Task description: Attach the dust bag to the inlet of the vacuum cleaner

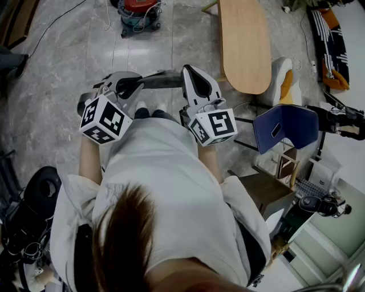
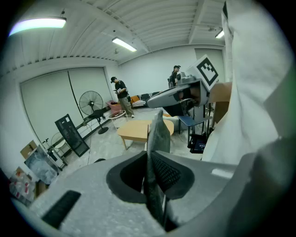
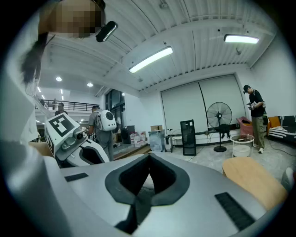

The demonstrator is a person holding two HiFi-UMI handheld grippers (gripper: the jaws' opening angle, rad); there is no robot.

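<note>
Grey cloth, the dust bag (image 2: 159,132), sticks up in the left gripper (image 2: 150,159), w/ jaws nearly closed, pinching it. Most of the bag is hidden. Right gripper (image 3: 149,159) is closed tight; can't tell if it nips the bag. Vacuum cleaner (image 1: 138,12) sits well apart, its top cut off.

Matt cloth dust bag (image 2: 159,133), wooden table (image 1: 245,40)

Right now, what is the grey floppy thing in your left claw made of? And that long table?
The dust bag, pinched in the left claw: probably cloth or felt-like fabric, matte grey; it is thin, creased and soft-edged. The table: light wood or a wood-look top, smooth; it is tan with faint grain, and I can't tell which.
</note>
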